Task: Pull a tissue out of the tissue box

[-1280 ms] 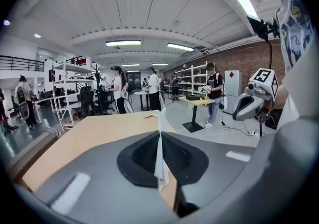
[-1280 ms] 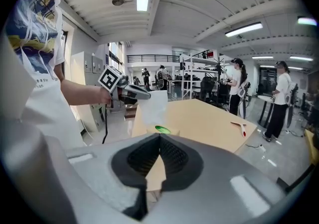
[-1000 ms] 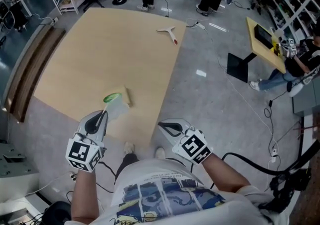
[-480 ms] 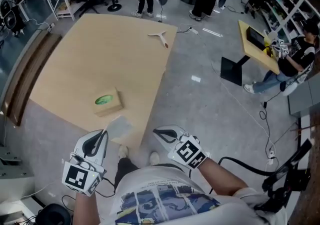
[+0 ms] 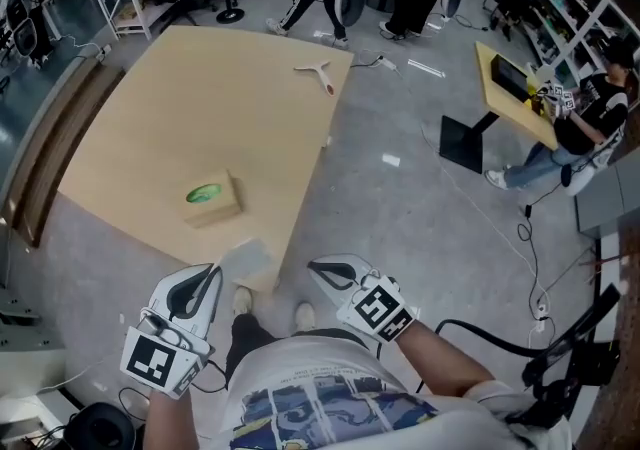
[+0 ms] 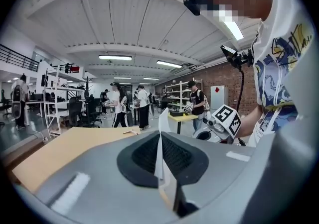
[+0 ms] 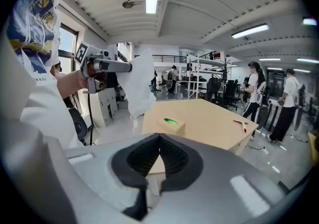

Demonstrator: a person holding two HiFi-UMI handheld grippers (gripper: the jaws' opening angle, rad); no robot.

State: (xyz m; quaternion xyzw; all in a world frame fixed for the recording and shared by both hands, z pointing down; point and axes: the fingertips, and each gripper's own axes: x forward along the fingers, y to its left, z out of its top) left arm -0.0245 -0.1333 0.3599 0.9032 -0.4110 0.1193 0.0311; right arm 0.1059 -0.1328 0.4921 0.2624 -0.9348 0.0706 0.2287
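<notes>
L hand-held gripper (image 5: 208, 276) has tissue (image 5: 247, 258) pinched, clear of tissue box (image 5: 212, 200).
L jaws closed tight on one edge of the sheet; the rest hangs loose past the tips, over the floor just off the near bench (image 5: 150, 118) edge, apart from the box. R hand-held gripper (image 5: 322, 268) has jaws together, nothing btwn them. Box sits near the front of the bench, green opening up; can't tell if a next sheet pokes out. Est. handling: tissue v. light, limp, tears easily, so flat pinch at an edge/corner and a slow straight pull. Box prob. light too, may slide if yanked.
</notes>
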